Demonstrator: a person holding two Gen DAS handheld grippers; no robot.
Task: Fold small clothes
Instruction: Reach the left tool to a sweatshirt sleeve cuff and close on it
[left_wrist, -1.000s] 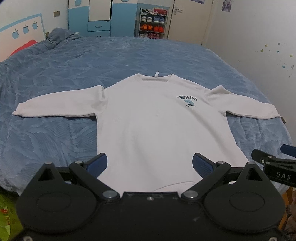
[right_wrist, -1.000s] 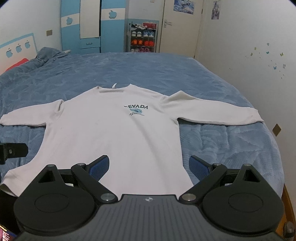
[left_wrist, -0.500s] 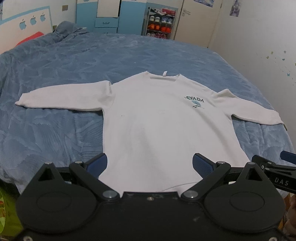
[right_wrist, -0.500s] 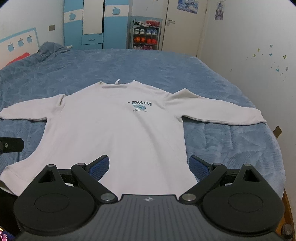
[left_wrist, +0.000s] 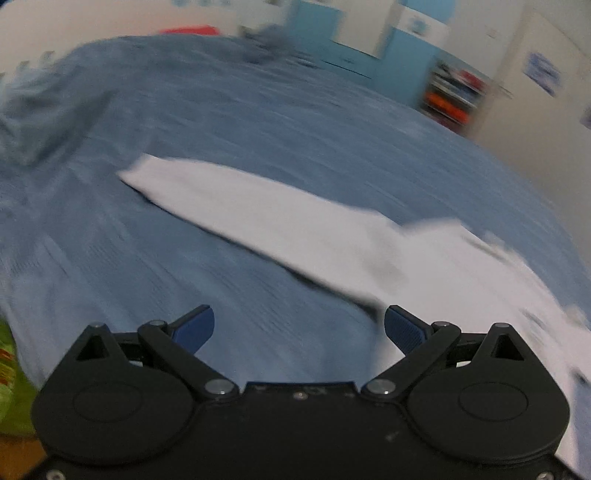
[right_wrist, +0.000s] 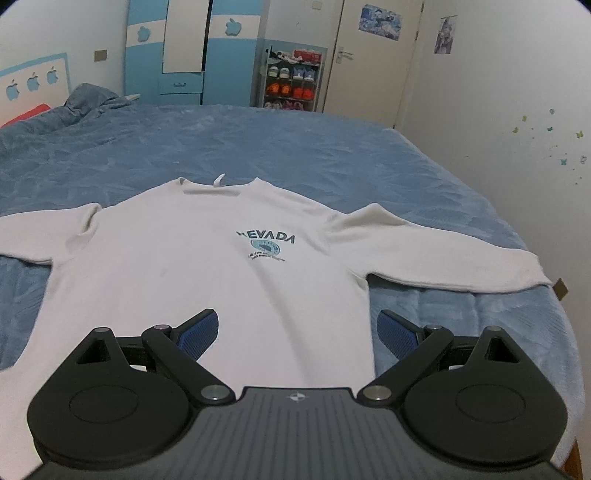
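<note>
Sweatshirt (right_wrist: 207, 266), white with a NEVADA print, lies flat, front up, sleeves spread, on the blue bedspread (right_wrist: 295, 147). Right gripper (right_wrist: 297, 332) hangs over its hem, fingers spread and empty. Left gripper (left_wrist: 299, 326), likewise released, faces one sleeve (left_wrist: 236, 210) in a blurred view. Behind the bed stand a shoe rack (right_wrist: 293, 81) and a blue wardrobe (right_wrist: 192, 51).

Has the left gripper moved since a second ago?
Yes. The left gripper has swung toward the left sleeve of the white sweatshirt; the shoe rack, earlier near top centre, now sits far right. The view is motion-blurred.
</note>
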